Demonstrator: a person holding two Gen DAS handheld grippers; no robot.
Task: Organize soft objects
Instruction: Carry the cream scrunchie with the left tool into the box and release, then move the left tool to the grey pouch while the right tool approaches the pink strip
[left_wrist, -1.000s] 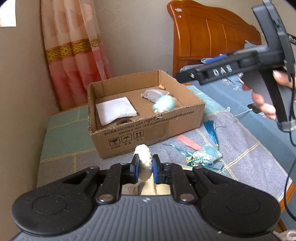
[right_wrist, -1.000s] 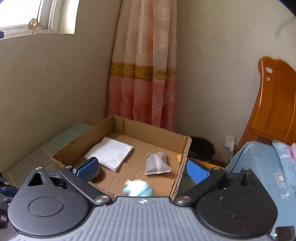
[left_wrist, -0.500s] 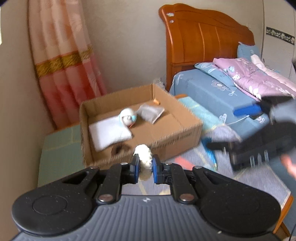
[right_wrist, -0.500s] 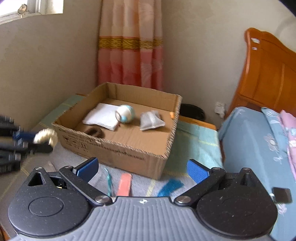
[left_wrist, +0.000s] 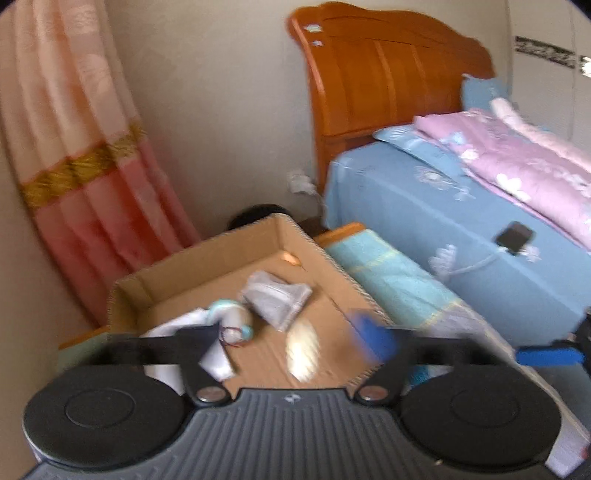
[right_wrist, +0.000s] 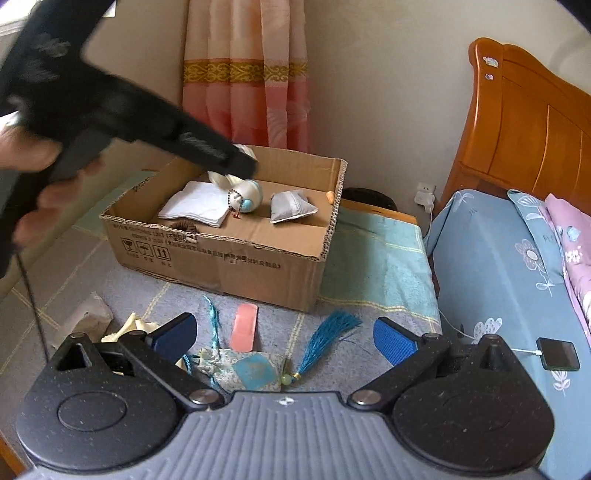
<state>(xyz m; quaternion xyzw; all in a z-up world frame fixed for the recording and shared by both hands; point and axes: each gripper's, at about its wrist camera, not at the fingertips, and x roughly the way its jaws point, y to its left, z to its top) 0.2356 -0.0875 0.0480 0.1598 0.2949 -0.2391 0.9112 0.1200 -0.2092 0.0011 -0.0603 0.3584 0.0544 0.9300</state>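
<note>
My left gripper (left_wrist: 284, 339) is over the cardboard box (left_wrist: 207, 247) and its jaws are opening wide. A cream fluffy thing (left_wrist: 303, 354) shows as a blur between them, free of both pads, over the box floor. In the box lie a white folded cloth (right_wrist: 195, 208), a blue-and-white ball (right_wrist: 251, 194), a grey pouch (right_wrist: 291, 206) and a brown hair tie (right_wrist: 183, 224). My right gripper (right_wrist: 286, 338) is open and holds nothing. It hangs just above an embroidered sachet (right_wrist: 243, 369) with a teal tassel (right_wrist: 328, 332), in front of the box.
A pink strip (right_wrist: 243, 326) and crumpled cream cloth (right_wrist: 88, 317) lie on the grey blanket by the sachet. To the right stands a bed with a blue sheet (right_wrist: 498, 277) and a phone (right_wrist: 557, 353) on a cable. A black bin (right_wrist: 369, 194) sits behind the box.
The left gripper carried the fluffy thing forward over the box, and its jaws spread off it. The right gripper drew back from the box and sank toward the sachet.
</note>
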